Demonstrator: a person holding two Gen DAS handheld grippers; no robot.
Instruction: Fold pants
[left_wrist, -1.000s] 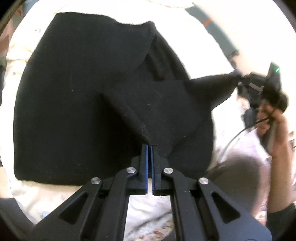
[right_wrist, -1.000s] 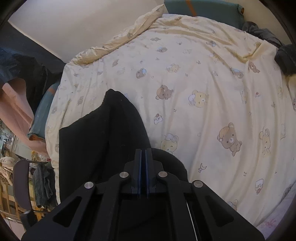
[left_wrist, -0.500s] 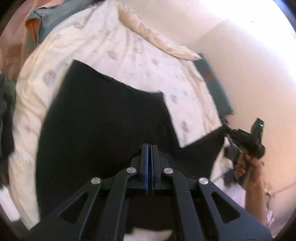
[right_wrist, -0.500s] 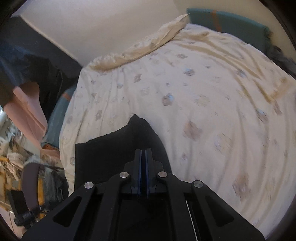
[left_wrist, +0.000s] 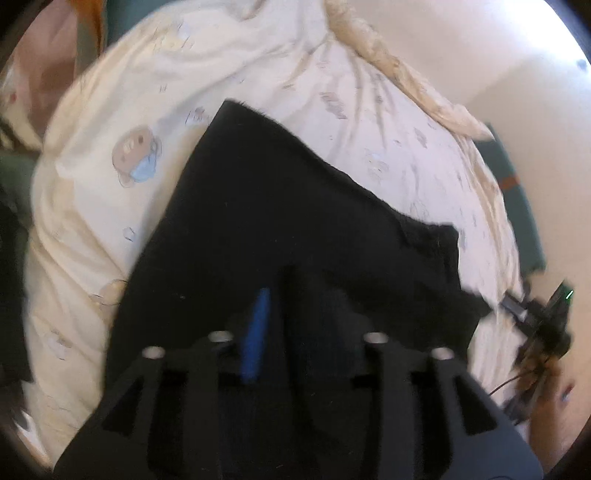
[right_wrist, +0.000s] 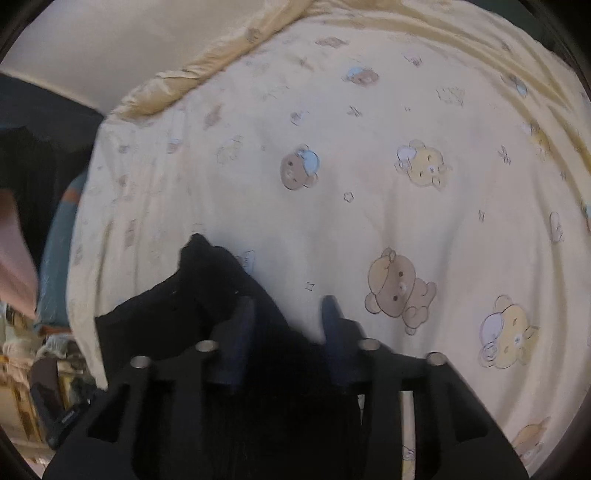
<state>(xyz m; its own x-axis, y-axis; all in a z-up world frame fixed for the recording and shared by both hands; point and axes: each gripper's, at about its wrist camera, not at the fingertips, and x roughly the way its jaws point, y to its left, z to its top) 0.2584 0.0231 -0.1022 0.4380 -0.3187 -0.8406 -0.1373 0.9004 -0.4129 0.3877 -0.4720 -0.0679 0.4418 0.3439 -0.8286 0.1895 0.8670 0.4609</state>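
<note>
One black pants (left_wrist: 280, 229), two tools, one bedsheet (right_wrist: 369, 206).

Black pants (left_wrist: 280, 229) lie folded flat on the bed, spreading ahead of and beneath both sets of parted jaws.

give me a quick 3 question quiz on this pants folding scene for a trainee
1. True or false: the left gripper has its fingers apart.
2. The pants lie on what? A) a bare wooden table B) a bear-print sheet C) a tiled floor
3. Fill in: the right gripper is ____, with the black cloth lying between its fingers.

Key: 1 true; 2 B; 3 open
</note>
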